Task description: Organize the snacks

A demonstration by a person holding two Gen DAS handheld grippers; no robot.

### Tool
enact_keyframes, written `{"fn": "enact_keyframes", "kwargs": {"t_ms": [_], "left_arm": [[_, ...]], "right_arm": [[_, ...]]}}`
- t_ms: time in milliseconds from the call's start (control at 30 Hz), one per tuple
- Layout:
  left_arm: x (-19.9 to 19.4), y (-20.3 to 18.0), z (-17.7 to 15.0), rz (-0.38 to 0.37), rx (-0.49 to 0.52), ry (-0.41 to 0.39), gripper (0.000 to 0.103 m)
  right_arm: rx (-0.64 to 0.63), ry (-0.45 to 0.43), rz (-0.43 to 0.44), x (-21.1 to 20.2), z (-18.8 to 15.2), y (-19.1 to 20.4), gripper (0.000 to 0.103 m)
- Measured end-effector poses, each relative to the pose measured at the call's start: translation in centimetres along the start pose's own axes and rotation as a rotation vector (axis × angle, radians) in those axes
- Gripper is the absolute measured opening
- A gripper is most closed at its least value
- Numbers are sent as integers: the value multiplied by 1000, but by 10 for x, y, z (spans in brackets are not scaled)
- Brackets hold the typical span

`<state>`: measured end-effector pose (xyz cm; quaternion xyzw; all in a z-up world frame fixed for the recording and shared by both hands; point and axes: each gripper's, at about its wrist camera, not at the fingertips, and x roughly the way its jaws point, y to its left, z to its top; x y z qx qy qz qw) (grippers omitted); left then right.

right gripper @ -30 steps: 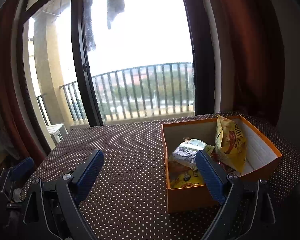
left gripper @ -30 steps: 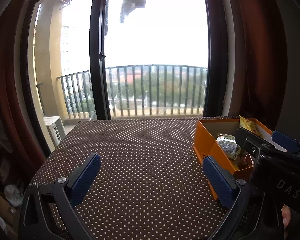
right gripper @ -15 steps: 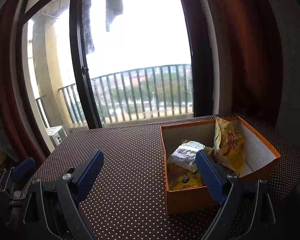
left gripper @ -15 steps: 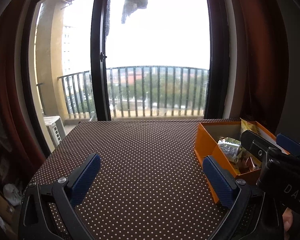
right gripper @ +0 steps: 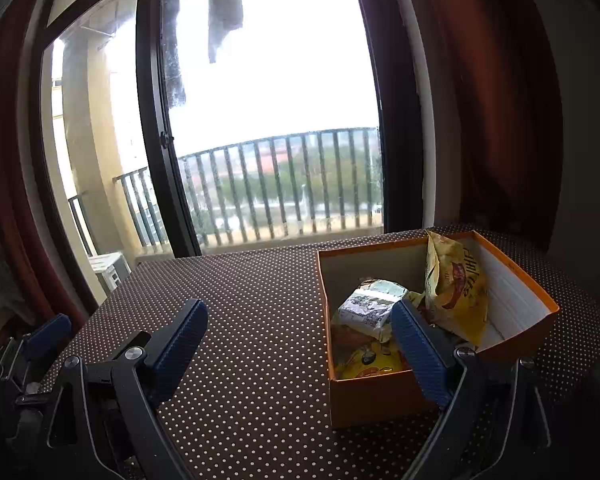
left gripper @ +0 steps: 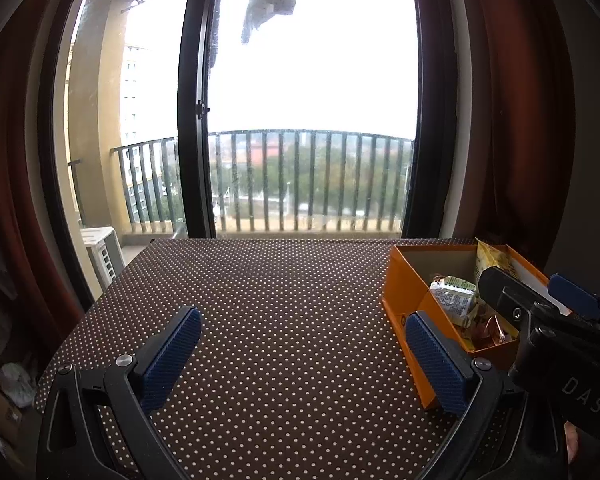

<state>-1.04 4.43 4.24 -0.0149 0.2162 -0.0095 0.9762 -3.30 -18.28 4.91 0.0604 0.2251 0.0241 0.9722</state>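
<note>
On the dotted tablecloth [left gripper: 292,312], no snack remains; all seem to sit inside the orange box [right gripper: 380,392]. Left gripper [left gripper: 300,360] and right gripper [right gripper: 300,348], spread and empty, have drawn slightly back since a second ago. Task appears complete.

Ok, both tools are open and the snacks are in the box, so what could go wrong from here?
The tall yellow bag leans upright against the orange box wall, rising above the rim; a nudge could tip it out. The right tool hangs by the box's near corner, one finger crossing the wall, so lowering may shove the box. The box sits toward the table edge, so a push might slide it off.
</note>
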Motion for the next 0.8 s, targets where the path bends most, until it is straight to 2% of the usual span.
{"fn": "enact_keyframes", "kwargs": {"t_ms": [800], "left_arm": [[4,-2,-2,-7,7,11,103]], "right_arm": [[4,10,14,5,-1,1,94]]}}
